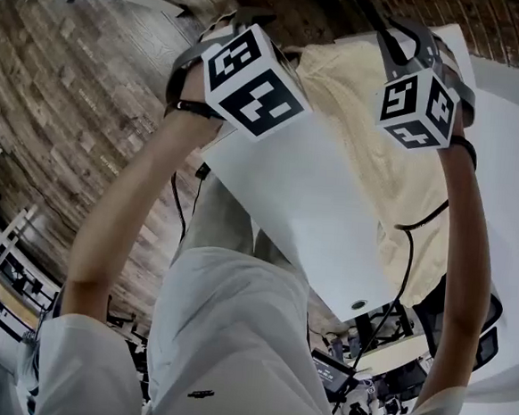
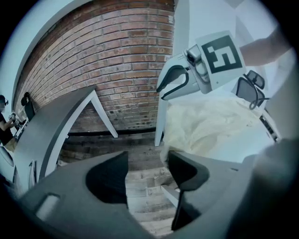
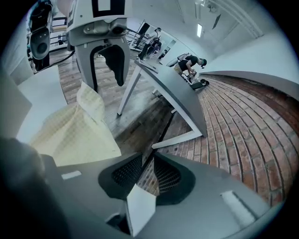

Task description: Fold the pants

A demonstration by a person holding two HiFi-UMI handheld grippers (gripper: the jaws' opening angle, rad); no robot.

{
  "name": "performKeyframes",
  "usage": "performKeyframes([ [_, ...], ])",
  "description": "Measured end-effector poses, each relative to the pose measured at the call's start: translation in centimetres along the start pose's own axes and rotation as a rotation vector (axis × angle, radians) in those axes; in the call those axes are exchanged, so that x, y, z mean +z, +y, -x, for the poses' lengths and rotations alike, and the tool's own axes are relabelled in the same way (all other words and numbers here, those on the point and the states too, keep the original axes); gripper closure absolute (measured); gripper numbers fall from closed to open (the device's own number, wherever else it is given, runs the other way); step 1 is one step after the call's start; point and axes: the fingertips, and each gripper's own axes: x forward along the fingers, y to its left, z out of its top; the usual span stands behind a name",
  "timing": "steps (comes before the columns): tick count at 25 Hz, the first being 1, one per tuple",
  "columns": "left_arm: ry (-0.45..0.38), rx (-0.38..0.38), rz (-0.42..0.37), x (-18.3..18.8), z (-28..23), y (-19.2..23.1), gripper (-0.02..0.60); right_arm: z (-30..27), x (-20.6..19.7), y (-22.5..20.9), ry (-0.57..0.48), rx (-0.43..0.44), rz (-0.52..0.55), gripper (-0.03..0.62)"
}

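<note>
Where the white table (image 1: 304,206) ends at its far rim, the pants (image 1: 396,182) lie in a loose, rumpled heap. They are pale yellow cloth with a fine checked weave that shows best in the right gripper view. One corner stands up in a soft peak, and one edge spills over the rim. There is one garment, and it is not yet folded flat.

The left claw (image 2: 147,175) hangs just beside that spilled edge. Its two dark, curved jaws stand wide apart, with only floor planks showing between them; the cloth is near the tip of one jaw but not gripped. The right claw (image 3: 148,170) has two jaws with ribbed, mesh-like pads. They are parted by a narrow slit with nothing in it, and the pants lie off to its side.

Each gripper carries one marker cube (image 1: 251,81) printed with black-and-white squares, two cubes in all. A thin black cable (image 1: 408,250) trails along the right forearm.

The table top is smooth and matte, with a sharp corner. Below it lies a floor (image 1: 80,98) of worn wooden planks, and behind rises a red brick wall (image 2: 117,60). A second table (image 2: 56,126) with a grey top and slanted white legs stands well apart.
</note>
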Motion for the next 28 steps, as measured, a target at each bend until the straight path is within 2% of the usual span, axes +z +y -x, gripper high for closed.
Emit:
performKeyframes([
  [6, -0.007, -0.019, 0.038, -1.0, -0.1, 0.4, 0.298, 0.6, 0.1, 2.9, -0.003, 0.081, 0.004, 0.539],
  [11, -0.013, -0.034, 0.052, -0.8, 0.2, 0.6, 0.296, 0.3, -1.9, 6.5, 0.059, 0.169, 0.033, 0.552],
  [12, -0.020, -0.036, 0.062, -0.7, 0.5, 0.7, 0.296, 0.2, -2.1, 6.9, 0.066, 0.168, 0.035, 0.591],
  [16, -0.082, -0.051, 0.165, -0.1, 2.2, 1.3, 0.295, 0.3, -2.2, 7.2, 0.088, 0.145, 0.054, 0.594],
  [18, -0.099, -0.030, 0.186, -0.1, 3.0, 1.9, 0.296, 0.3, -2.1, 7.2, 0.094, 0.154, 0.035, 0.594],
  [23, -0.069, 0.008, 0.121, -0.6, 3.1, 1.3, 0.296, 0.2, -2.2, 7.1, 0.109, 0.145, -0.012, 0.589],
  [28, -0.071, -0.017, 0.048, -0.5, 3.0, -1.0, 0.296, 2.0, -1.4, 6.9, 0.069, 0.106, -0.140, 0.589],
])
